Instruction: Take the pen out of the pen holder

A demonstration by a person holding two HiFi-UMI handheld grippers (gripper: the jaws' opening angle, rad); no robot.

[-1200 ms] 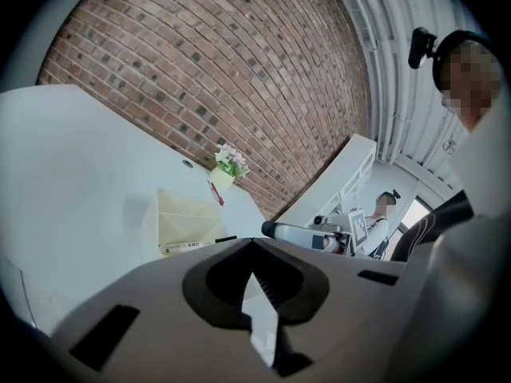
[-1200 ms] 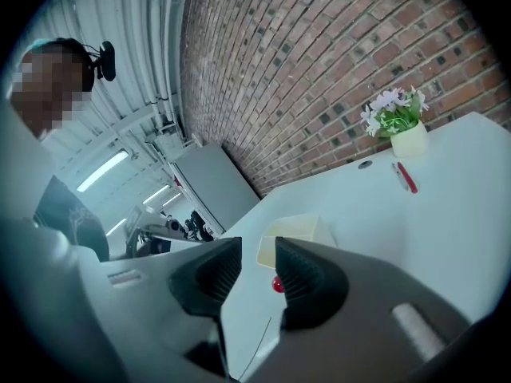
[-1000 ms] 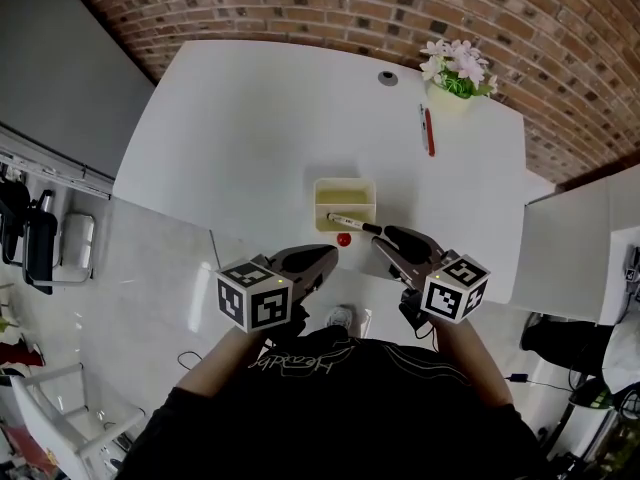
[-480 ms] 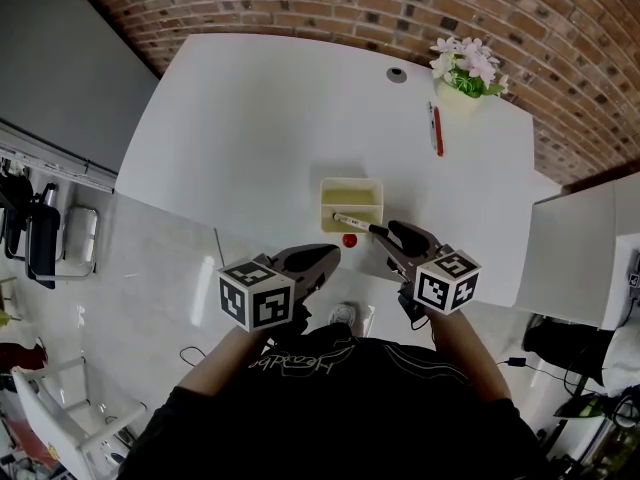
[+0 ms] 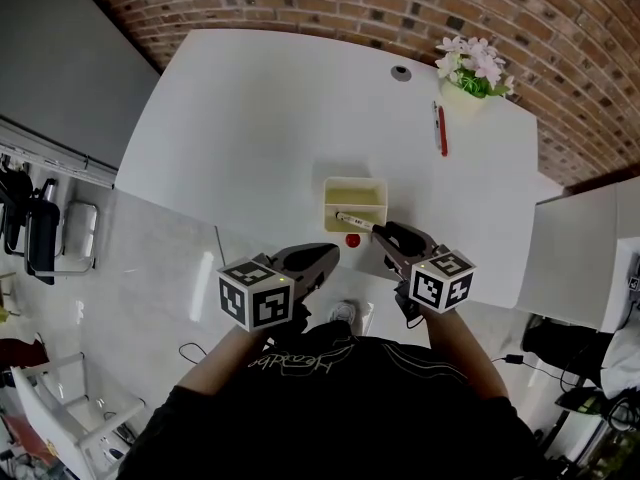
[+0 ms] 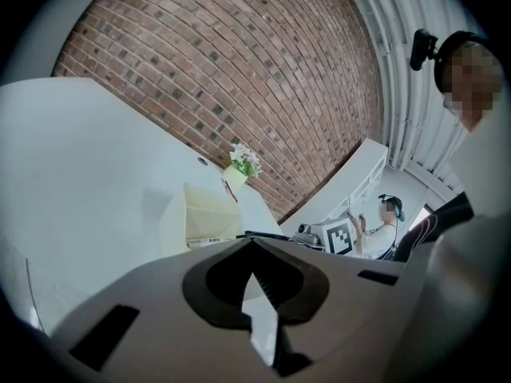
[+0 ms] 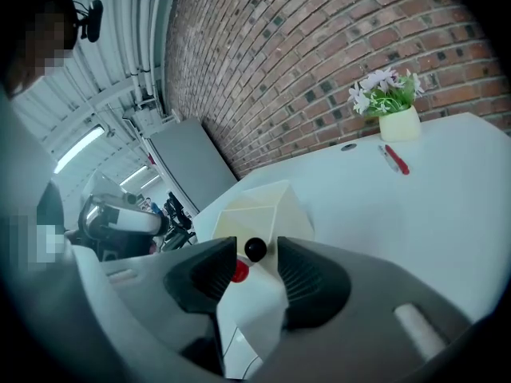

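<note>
A pale yellow pen holder (image 5: 356, 196) stands near the table's front edge. A white pen with a black end (image 5: 352, 220) lies slanted across its near rim, the black end pointing right. My right gripper (image 5: 384, 236) sits at that end. In the right gripper view the pen's black tip (image 7: 255, 248) shows between the jaws of my right gripper (image 7: 257, 255), which are closing, with small gaps still showing beside the tip. A small red object (image 7: 239, 271) lies just below. My left gripper (image 5: 324, 256) is shut and empty, short of the holder (image 6: 200, 214).
A red pen (image 5: 441, 131) lies on the white table (image 5: 250, 118) at the far right, beside a flower pot (image 5: 470, 76). A cable grommet (image 5: 401, 72) sits at the back. A brick wall runs behind the table. A person (image 6: 389, 222) sits in the background.
My right gripper has sunk a little and edged toward the pen's black end. The left gripper and the holder have not moved.
</note>
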